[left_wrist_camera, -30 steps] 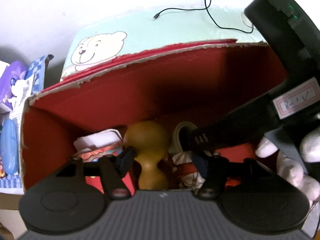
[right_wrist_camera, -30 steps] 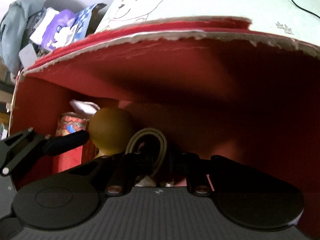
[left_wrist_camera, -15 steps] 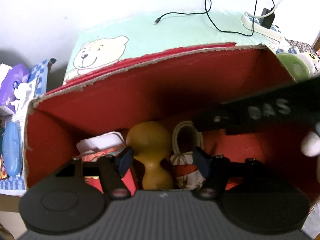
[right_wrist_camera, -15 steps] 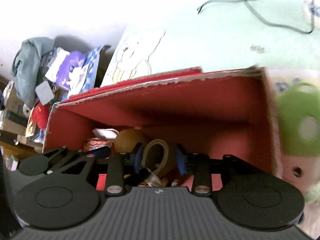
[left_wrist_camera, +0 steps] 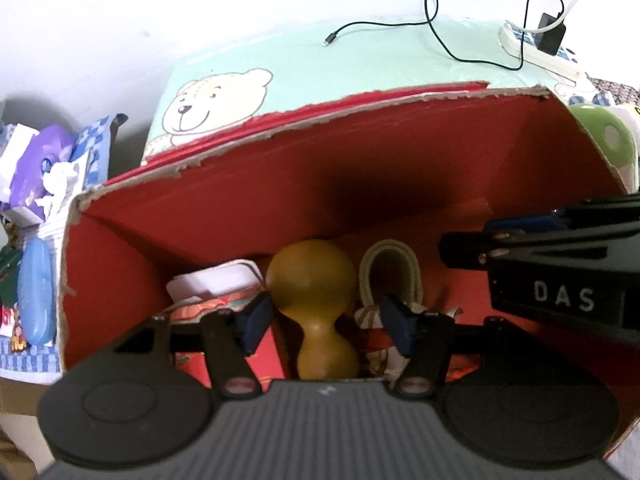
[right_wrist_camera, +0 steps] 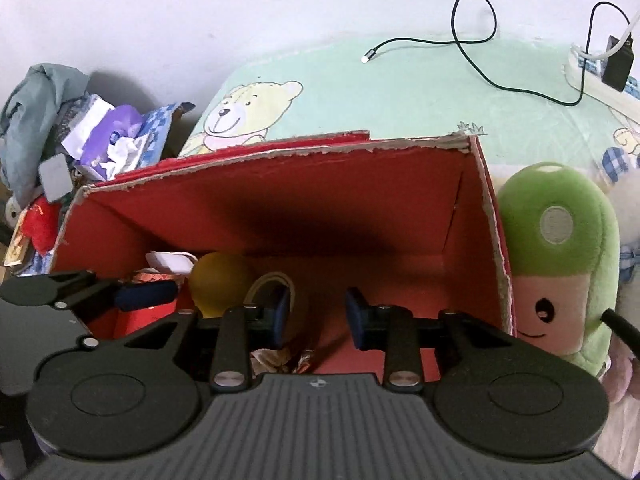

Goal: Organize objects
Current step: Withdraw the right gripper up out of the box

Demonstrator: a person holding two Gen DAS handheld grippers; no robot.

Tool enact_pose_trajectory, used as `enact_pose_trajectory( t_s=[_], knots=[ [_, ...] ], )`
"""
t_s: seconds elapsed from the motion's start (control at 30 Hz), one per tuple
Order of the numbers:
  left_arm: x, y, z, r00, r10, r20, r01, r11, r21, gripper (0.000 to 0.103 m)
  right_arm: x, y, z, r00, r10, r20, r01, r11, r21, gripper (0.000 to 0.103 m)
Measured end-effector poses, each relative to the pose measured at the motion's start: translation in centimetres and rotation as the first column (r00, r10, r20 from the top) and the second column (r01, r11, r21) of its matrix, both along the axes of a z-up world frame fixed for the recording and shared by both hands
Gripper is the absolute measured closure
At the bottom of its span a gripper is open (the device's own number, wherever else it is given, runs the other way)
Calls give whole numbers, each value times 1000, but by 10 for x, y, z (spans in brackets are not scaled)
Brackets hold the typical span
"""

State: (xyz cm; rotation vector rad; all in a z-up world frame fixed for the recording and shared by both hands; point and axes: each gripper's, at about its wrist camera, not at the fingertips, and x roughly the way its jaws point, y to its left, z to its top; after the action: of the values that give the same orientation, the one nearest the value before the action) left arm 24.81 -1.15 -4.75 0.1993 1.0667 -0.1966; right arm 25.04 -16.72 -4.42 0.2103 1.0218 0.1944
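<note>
- Inside the red box, at the bottom, lie a yellow wooden toy with a round head, a loop of pale strap, a white tag and a small patterned box.
- The yellow toy sits between the patterned box and the strap, close to both.
- The left gripper hangs over the open box. Its blue fingers are spread wide, one on each side of the yellow toy, and hold nothing.
- The right gripper is over the box too. Its fingers are spread apart and hold nothing. The strap shows just behind its left finger.
- The red box stands on a green bed sheet with a bear picture.
- A green plush toy with a smiling face leans right against the box's right wall.
- A black cable lies on the sheet behind the box, and a white power strip sits at the far right.
- A messy pile of tissues and cloth sits to the left of the box.
</note>
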Motion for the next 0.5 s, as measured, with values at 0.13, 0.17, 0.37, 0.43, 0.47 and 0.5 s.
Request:
enact_pose_trajectory(
  t_s=[0.13, 0.17, 0.37, 0.43, 0.47, 0.5],
  knots=[
    [-2, -2, 1, 1000, -1, 18, 1, 1000, 14, 43, 1, -1, -1, 1000, -5, -8, 5, 1000, 6, 74],
    [-3, -1, 1, 1000, 3, 20, -4, 1000, 15, 43, 1, -1, -1, 1000, -4, -9, 5, 1000, 5, 74],
    [-3, -2, 1, 999, 19, 34, -20, 999, 36, 42, 2, 1, -1, 1000, -13, -10, 13, 1000, -3, 75],
    [-4, -3, 2, 999, 16, 46, -18, 999, 45, 42, 2, 1, -3, 1000, -11, -14, 11, 1000, -2, 75],
    [-4, -3, 2, 999, 17, 49, -19, 999, 48, 42, 3, 2, -4, 1000, -9, -19, 9, 1000, -1, 75],
    [-4, -2, 2, 999, 18, 50, -21, 999, 49, 42, 3, 2, -4, 1000, -8, -22, 8, 1000, -2, 75]
  ],
)
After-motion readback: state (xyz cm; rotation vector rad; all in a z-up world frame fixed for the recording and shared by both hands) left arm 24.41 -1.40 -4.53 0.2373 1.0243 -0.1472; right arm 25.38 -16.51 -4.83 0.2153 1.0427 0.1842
